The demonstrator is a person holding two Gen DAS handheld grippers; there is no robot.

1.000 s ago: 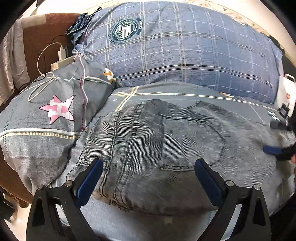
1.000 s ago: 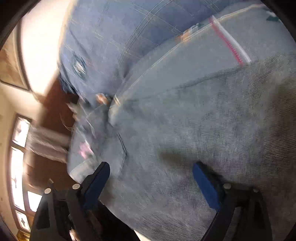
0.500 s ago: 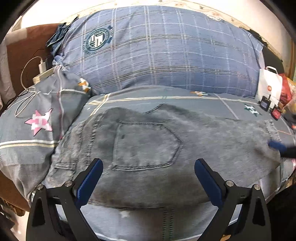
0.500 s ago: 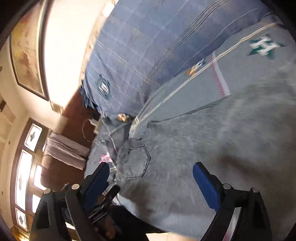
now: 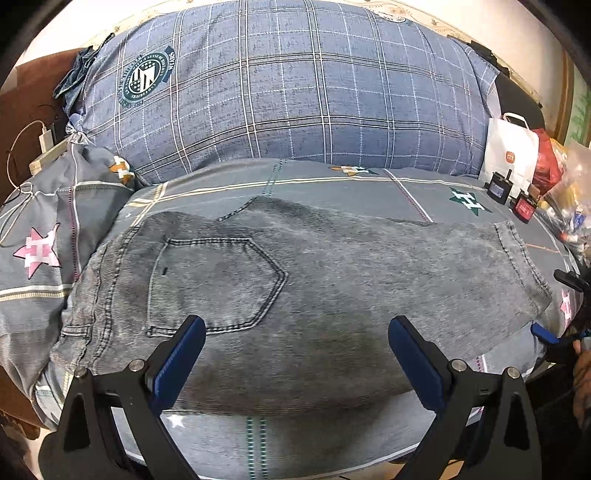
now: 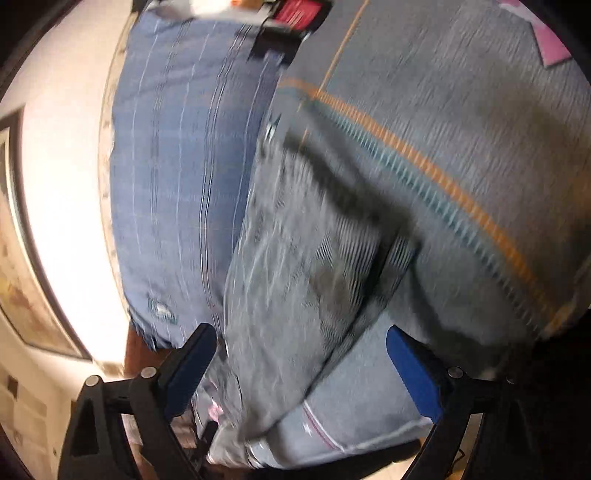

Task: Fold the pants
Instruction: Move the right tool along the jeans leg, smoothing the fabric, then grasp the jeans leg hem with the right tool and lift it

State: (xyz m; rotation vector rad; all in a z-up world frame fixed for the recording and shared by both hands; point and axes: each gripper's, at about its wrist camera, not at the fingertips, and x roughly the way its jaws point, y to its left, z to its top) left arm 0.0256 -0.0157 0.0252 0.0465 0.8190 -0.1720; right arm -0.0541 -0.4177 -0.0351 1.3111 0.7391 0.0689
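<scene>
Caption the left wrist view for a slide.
Open left gripper above grey jeans laid flat on a bed.

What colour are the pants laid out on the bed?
Faded grey denim pants with darker stitching around the back pocket; clearest in the left wrist view.

Right wrist view smeared throughout by motion blur: pants point(image 6: 295, 280) reduced to streaked grey denim, seams and pocket unreadable. Red-and-black item point(image 6: 291, 18) at the top edge cropped and too blurred to identify. Round emblem on the plaid pillow point(image 6: 162, 308) illegible there. Framed picture point(image 6: 22, 266) on the wall cut off by the left edge.

In the left wrist view, right gripper point(image 5: 554, 338) barely visible at the right edge, mostly out of frame; spread of its jaws impossible to judge there. Clutter point(image 5: 569, 206) beside the white bag too small to make out. Near edge of the bed point(image 5: 258, 443) partly hidden behind the gripper frame.
</scene>
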